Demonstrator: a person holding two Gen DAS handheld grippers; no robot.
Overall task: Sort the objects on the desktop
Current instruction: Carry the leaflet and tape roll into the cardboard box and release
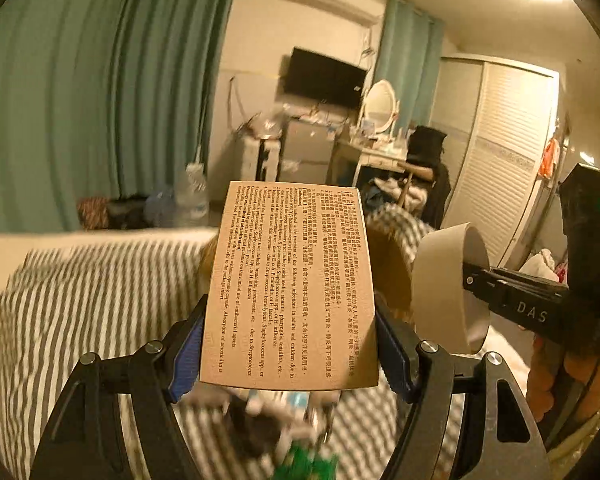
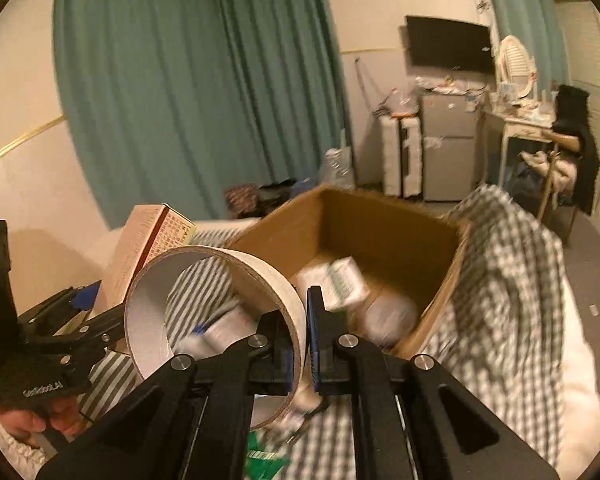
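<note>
Both grippers carry their loads above the bed, near the open cardboard box.

The left gripper (image 1: 288, 344) is closed on the two long sides of a medicine box (image 1: 290, 284), held clear of the striped bedding (image 1: 80, 292); its printed face looks at the camera and its long axis runs straight out along the fingers, probably for an end-first drop. The right gripper (image 2: 305, 340) is nearly shut, pinching one wall of a tape roll (image 2: 216, 320), a finger inside the ring and one outside; the roll's open end faces left. Ahead and right, the cardboard box (image 2: 440, 280) already holds some packets.
</note>
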